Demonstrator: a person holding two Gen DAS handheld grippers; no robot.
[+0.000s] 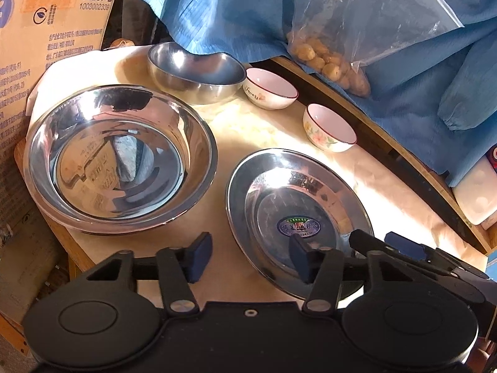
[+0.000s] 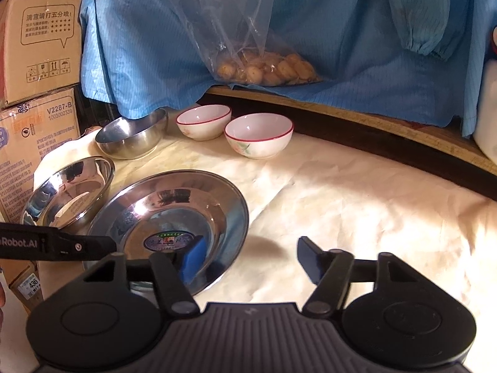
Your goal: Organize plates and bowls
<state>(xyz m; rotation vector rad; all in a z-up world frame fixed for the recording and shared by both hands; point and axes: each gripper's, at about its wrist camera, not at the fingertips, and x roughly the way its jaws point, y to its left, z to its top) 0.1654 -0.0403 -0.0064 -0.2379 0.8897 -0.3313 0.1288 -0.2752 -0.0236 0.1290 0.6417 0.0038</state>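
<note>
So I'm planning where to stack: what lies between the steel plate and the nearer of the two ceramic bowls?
Nothing: between the steel plate and the nearer ceramic bowl only bare cream cloth shows, clearest in the right wrist view.

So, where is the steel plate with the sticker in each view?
Left wrist view: steel plate lies lower right of centre, right of the large steel bowl.
Right wrist view: steel plate lies lower left of centre.
Shared landmark: the two red-rimmed white bowls behind it.
</note>
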